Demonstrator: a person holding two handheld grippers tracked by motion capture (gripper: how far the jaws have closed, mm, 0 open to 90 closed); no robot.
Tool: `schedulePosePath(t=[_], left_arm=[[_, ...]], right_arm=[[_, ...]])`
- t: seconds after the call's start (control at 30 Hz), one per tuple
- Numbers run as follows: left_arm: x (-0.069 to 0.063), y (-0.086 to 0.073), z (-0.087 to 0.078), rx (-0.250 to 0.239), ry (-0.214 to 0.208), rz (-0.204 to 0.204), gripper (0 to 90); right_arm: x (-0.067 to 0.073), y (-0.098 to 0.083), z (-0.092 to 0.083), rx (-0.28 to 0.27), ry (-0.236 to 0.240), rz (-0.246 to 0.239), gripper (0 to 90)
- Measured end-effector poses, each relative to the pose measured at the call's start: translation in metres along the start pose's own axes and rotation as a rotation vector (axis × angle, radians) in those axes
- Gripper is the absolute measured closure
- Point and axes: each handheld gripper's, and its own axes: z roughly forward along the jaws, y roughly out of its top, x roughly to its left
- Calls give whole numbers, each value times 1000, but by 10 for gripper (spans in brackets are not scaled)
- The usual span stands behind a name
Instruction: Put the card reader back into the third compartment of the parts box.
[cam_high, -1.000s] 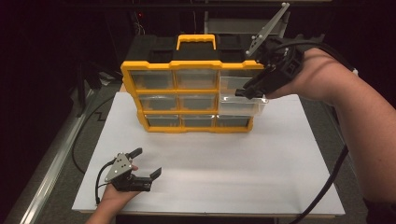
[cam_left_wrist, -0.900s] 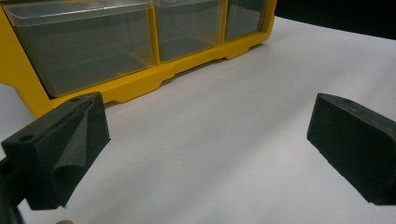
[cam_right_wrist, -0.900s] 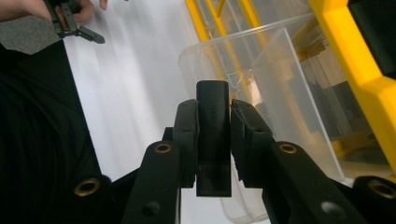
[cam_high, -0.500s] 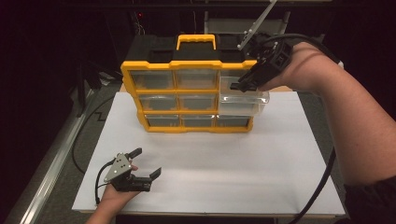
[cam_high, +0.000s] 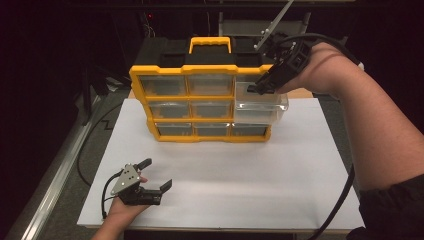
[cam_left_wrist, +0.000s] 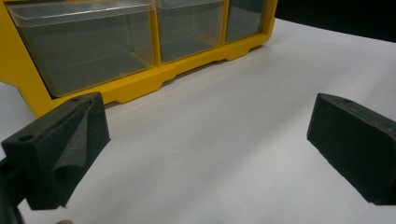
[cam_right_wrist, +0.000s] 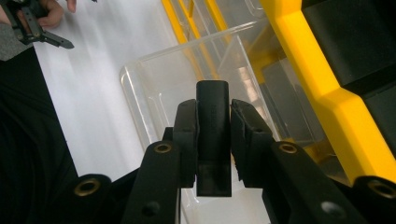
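Right gripper (cam_right_wrist: 212, 140): pinching a small black block (cam_right_wrist: 213, 126) between its pads, held upright above the pulled-out drawer.
Black block: pinched at its middle, its top poking clear of the pads, hanging over the drawer's open mouth (not yet inside, as far as I can judge).
Clear drawer (cam_high: 260, 106): middle row, right-hand column of the yellow organizer (cam_high: 200, 102), drawn out toward the person and still seated in its slot at the back.
Left gripper (cam_high: 150, 176): spread wide and holding nothing, resting low over the white sheet (cam_high: 225, 170), well apart from the organizer.
Risk, drop: if the pads let go while the block hangs near the drawer's front wall, it may strike the rim and tumble onto the sheet.
Risk, drawer: a downward push from the right gripper could tip the half-drawn drawer, since nothing braces it.
Risk, organizer: the cabinet stands free (the left gripper is not steadying it), so a shove could slide it.
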Motion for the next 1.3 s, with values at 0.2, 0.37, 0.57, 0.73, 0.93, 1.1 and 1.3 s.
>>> schedulePosePath(t=[0.2, 0.37, 0.57, 0.73, 0.93, 1.1, 1.3], left_arm=[[0, 0, 0, -2, 1, -1, 3], [0, 0, 1, -2, 1, -2, 3], [0, 0, 1, -1, 2, 0, 3], [0, 0, 0, -1, 1, 1, 3], [0, 0, 1, -3, 1, 1, 3], [0, 0, 1, -5, 1, 1, 3], [0, 0, 1, -1, 2, 0, 3]], right_arm=[[-2, -3, 9, 10, 5, 3, 746], [-3, -5, 15, 18, 13, 0, 746], [-3, -6, 17, 21, 14, 3, 745], [-4, -7, 16, 15, 4, 0, 745], [-4, -7, 14, 8, 0, 2, 744], [-6, -9, 8, -27, -9, 25, 507], [-3, -14, -10, -53, -41, 38, 366]])
